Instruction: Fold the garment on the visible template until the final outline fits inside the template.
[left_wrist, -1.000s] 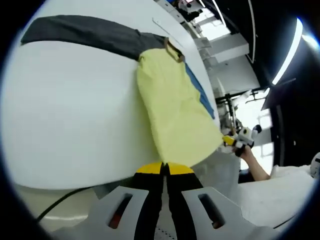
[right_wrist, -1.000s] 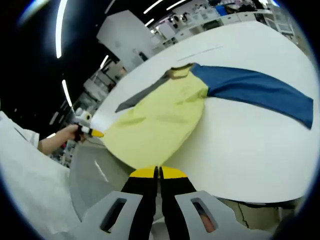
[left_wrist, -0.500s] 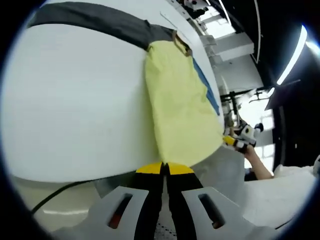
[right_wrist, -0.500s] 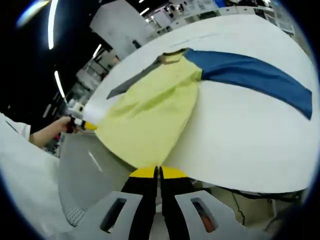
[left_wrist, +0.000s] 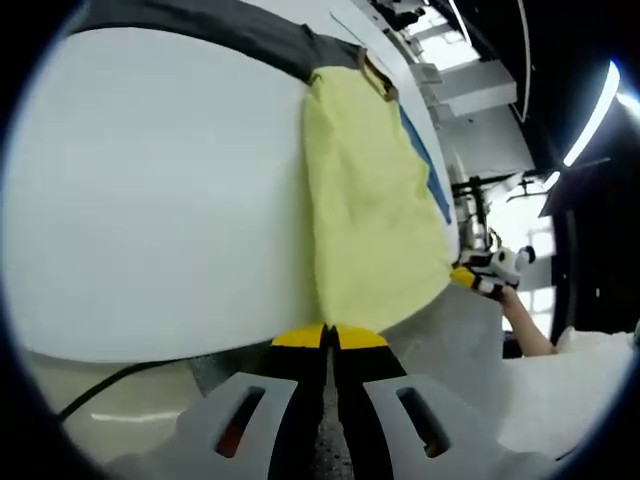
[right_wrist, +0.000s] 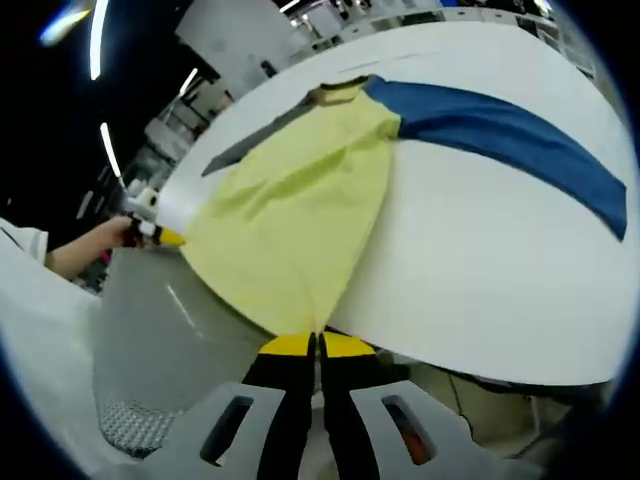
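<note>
At the near edge of the white bench (left_wrist: 150, 200), the yellow cloth garment with one blue and one grey sleeve (right_wrist: 290, 220) lies flat. Left gripper (left_wrist: 328, 338) and right gripper (right_wrist: 312, 345) each pinch a hem corner, fingers pressed together. Next, I'd judge: carry the hem toward the collar.

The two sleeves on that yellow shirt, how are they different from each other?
The blue sleeve is bright blue and, in the right gripper view, stretches out flat across the white table. The grey sleeve is dark charcoal and reaches the opposite way. Both are long, lie flat on the table, and join the yellow body near the collar. Each gripper, left gripper and right gripper, pinches the body's hem.
</note>
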